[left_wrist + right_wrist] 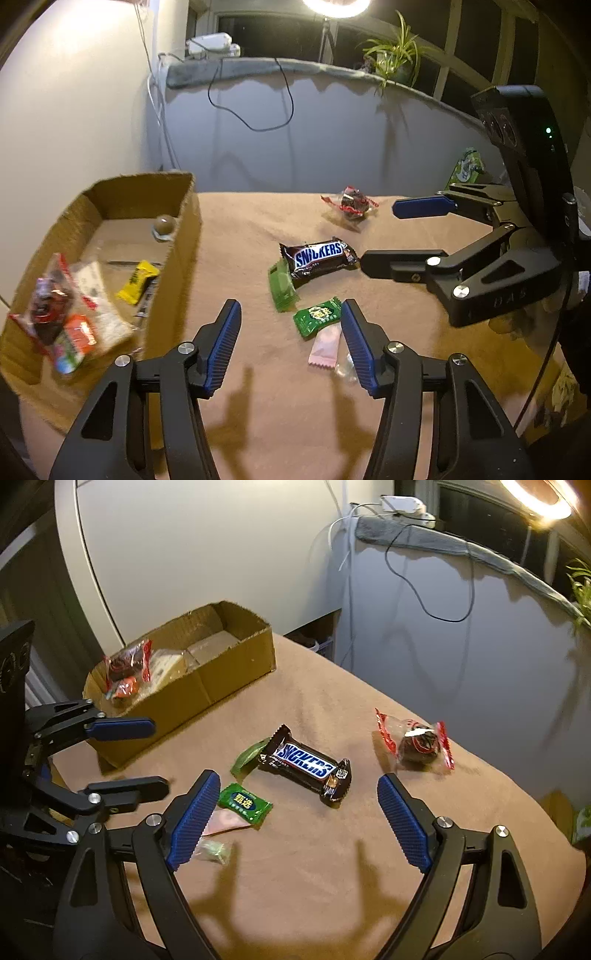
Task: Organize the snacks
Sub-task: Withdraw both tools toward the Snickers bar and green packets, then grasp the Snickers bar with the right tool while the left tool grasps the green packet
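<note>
Right wrist: glossy Snickers bar (pixel 305 765) lies on fuzzy tan cloth (pixel 332 886).

Left tongs (pixel 291 345) angled downward, jaws apart, nothing gripped, right tongs (pixel 295 821) angled downward, spread wide, empty

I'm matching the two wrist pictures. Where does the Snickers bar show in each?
Left wrist: Snickers bar just right of centre, beyond the fingers.
Right wrist: Snickers bar at centre, lying diagonally, ahead of the fingers.
Shared landmark: the cardboard box, left of the bar in both.
</note>
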`<action>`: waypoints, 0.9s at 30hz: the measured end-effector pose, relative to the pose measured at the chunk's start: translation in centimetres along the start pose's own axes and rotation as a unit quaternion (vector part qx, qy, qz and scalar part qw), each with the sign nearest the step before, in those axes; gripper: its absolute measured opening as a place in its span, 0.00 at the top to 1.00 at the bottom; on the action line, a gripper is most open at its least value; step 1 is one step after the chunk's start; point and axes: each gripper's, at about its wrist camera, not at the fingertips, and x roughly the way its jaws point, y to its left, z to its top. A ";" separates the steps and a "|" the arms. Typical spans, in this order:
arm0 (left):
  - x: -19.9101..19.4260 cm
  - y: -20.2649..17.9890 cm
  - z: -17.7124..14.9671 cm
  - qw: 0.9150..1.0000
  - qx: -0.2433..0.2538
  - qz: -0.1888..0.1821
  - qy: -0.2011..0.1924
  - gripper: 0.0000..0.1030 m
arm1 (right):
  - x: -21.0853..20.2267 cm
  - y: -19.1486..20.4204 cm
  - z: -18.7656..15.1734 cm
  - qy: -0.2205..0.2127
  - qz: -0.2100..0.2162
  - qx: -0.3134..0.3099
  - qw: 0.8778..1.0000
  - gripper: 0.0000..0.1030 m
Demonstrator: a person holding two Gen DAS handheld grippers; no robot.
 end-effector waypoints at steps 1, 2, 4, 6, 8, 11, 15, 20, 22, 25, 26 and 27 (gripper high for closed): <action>0.4 0.0 0.1 1.000 -0.002 -0.001 0.004 0.48 | 0.5 -0.2 0.1 0.003 0.004 -0.004 1.000 0.16; 0.8 -0.1 0.2 1.000 -0.002 -0.002 0.008 0.50 | 1.0 -0.5 0.1 0.008 0.009 -0.007 1.000 0.22; 1.5 -0.2 0.4 1.000 -0.003 0.000 0.015 0.51 | 2.0 -0.9 0.2 0.019 0.015 -0.014 1.000 0.26; 2.2 -0.2 0.7 1.000 -0.003 0.002 0.022 0.53 | 3.1 -1.2 0.3 0.027 0.018 -0.024 0.999 0.28; 2.9 0.0 1.0 1.000 -0.006 0.004 0.028 0.55 | 3.8 -1.4 0.5 0.032 0.024 -0.031 0.999 0.29; 4.0 0.4 1.3 0.999 -0.010 0.007 0.036 0.58 | 4.8 -1.5 0.8 0.037 0.035 -0.047 0.998 0.32; 4.9 0.8 1.4 0.999 -0.012 0.010 0.044 0.60 | 6.5 -1.3 1.1 0.050 0.043 -0.070 0.995 0.32; 5.8 1.0 1.6 0.999 -0.013 0.012 0.051 0.62 | 7.9 -1.3 1.3 0.059 0.047 -0.085 0.994 0.33; 6.2 1.1 1.6 0.998 -0.012 0.013 0.053 0.62 | 8.0 -1.5 1.3 0.059 0.050 -0.086 0.993 0.33; 6.7 1.1 1.5 0.998 -0.010 0.015 0.056 0.62 | 8.3 -1.7 1.3 0.064 0.051 -0.086 0.993 0.48; 6.9 1.2 1.4 0.998 -0.009 0.017 0.058 0.62 | 8.6 -1.9 1.2 0.070 0.048 -0.087 0.993 0.49; 7.1 1.1 1.4 0.998 -0.008 0.016 0.059 0.62 | 8.7 -2.0 1.0 0.072 0.046 -0.087 0.993 0.49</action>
